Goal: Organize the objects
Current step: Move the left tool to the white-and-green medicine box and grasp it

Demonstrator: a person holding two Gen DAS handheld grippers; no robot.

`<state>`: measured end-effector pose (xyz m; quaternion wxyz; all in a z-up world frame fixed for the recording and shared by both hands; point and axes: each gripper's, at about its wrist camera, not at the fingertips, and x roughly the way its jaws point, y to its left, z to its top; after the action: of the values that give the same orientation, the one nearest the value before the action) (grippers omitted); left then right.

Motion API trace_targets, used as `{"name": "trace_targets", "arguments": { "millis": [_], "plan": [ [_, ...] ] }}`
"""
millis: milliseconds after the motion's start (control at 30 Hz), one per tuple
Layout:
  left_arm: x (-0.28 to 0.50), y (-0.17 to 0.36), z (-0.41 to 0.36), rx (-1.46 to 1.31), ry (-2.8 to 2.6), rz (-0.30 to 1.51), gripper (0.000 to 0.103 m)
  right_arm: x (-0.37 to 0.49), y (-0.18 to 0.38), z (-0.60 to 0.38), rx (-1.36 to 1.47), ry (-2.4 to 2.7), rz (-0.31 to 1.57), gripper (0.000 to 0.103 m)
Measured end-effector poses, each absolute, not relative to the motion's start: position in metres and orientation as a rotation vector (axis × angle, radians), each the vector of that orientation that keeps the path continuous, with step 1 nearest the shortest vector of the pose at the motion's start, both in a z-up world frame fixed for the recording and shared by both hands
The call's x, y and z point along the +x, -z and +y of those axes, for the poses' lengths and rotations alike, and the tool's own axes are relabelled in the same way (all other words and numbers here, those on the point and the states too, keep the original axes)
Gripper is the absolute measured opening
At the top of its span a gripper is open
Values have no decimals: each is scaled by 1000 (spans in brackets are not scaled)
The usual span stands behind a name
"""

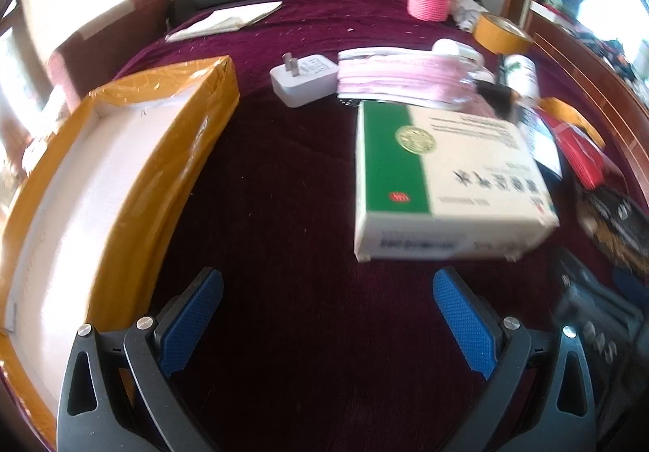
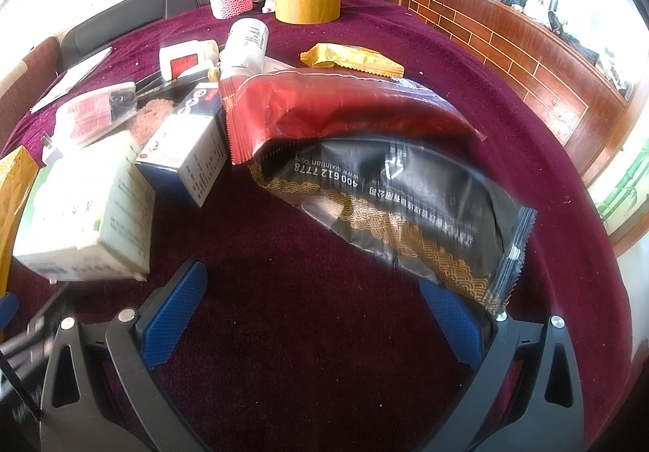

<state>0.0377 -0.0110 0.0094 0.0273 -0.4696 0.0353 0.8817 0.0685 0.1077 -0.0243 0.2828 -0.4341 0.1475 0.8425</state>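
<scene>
We hold the left gripper [image 1: 327, 310] and right gripper [image 2: 312, 302] spread wide, empty. The green-and-white box [image 1: 442, 172] lies flat ahead of the left fingers, long axis running front to back. The yellow tray [image 1: 134, 151] sits left. The black packet [image 2: 389, 204] overlaps the right gripper's right finger; print blurred.

The left gripper [image 1: 327, 298] is held low over the near part of the desk [image 1: 284, 208], its two blue-padded fingers [image 1: 190, 324] spread wide apart with nothing between them. The right gripper [image 2: 312, 298] is posed likewise above the near edge of the desk, jaws wide, its blue pads [image 2: 174, 316] gripping nothing. Black finger frames fill the bottom of each view; no hand or sleeve shows.
</scene>
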Motion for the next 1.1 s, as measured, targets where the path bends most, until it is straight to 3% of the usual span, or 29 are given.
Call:
{"name": "trace_targets", "arguments": {
  "millis": [200, 367, 467, 600, 833, 1100],
  "plan": [
    [77, -58, -20, -1149, -2749, 241, 102, 70, 24, 111, -1294, -2302, 378, 103],
    [64, -92, -24, -1003, -2665, 446, 102, 97, 13, 140, -1350, -2449, 641, 103],
    [31, -104, -32, -982, -2621, 356, 102, 129, 2, 159, -1207, -2533, 890, 102],
    [-12, -86, -29, -1163, -2533, 186, 101, 164, -7, 180, -959, -2568, 987, 102],
    [-15, -37, 4, -1369, -2353, 67, 99, 172, 10, 193, -888, -2603, 1021, 102],
    [75, -76, 24, -1064, -2050, 233, 99, 171, 5, 186, -858, -2705, 1089, 102]
  ]
}}
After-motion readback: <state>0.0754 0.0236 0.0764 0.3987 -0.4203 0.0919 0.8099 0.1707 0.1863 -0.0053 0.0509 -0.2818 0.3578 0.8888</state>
